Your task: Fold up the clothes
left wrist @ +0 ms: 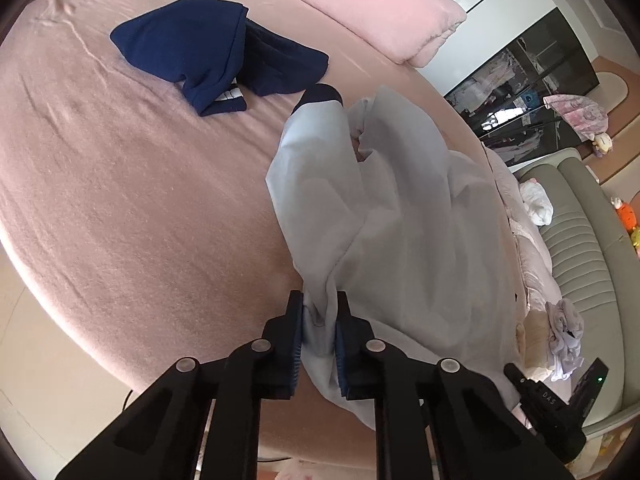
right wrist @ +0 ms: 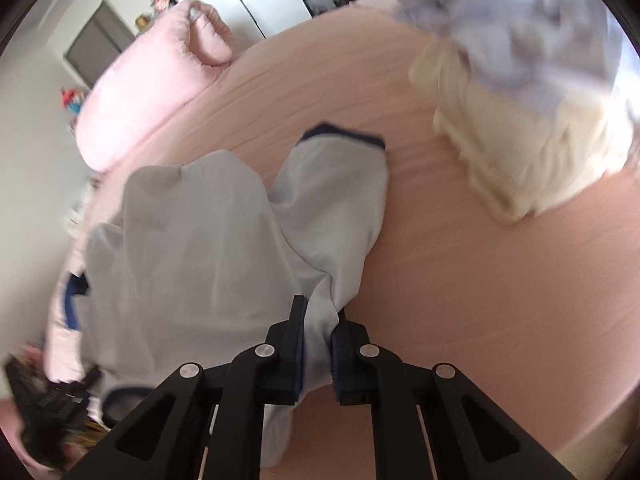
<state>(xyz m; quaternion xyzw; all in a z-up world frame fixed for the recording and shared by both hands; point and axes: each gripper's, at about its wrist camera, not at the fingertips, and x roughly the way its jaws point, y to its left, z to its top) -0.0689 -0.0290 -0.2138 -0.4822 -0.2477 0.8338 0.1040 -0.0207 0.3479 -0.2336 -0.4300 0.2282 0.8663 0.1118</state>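
Nearest, the left gripper [left wrist: 319,336] has its fingers clamped on an edge of the pale grey garment [left wrist: 400,216], which lies rumpled on the pink bed [left wrist: 120,200]; the right gripper [right wrist: 319,344] pinches another edge. Folding looks barely begun. Far left, a navy garment [left wrist: 208,52] sits roughly bundled.

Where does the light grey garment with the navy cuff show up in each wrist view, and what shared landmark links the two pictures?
Left wrist: the light grey garment runs from centre to lower right, pinched in the left gripper.
Right wrist: it fills the centre-left, pinched in the right gripper.
Shared landmark: the garment's navy cuff and the pink pillow beyond it.
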